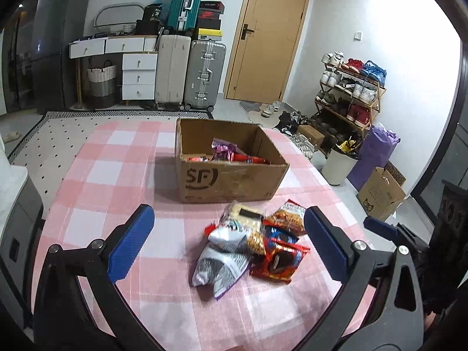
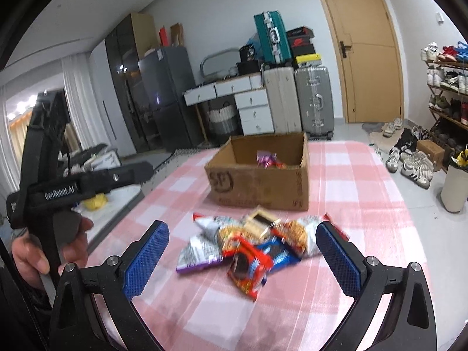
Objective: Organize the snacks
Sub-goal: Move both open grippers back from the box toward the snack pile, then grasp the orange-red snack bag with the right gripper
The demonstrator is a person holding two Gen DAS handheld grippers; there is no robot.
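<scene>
Nearest, the left gripper (image 1: 229, 245) hangs above the near part of the table (image 1: 96, 158) with its blue pads (image 1: 131, 244) spread wide and nothing between them. The right gripper (image 2: 242, 259) is likewise wide apart and empty, a little to the right; its view is blurred.

Between both sets of fingers lies a loose pile of snack packets (image 1: 251, 241) on the pink checked tablecloth (image 1: 122, 204), toward the near edge: silver-and-purple bags (image 1: 222, 266), a red packet (image 1: 278, 260), and orange ones behind.

Just beyond the pile, near the table's middle, stands an open cardboard box (image 1: 231, 181) marked SF, with a few packets (image 1: 225, 152) already inside.

Farther off are suitcases (image 1: 204, 76) and a shoe rack (image 1: 351, 93).
</scene>
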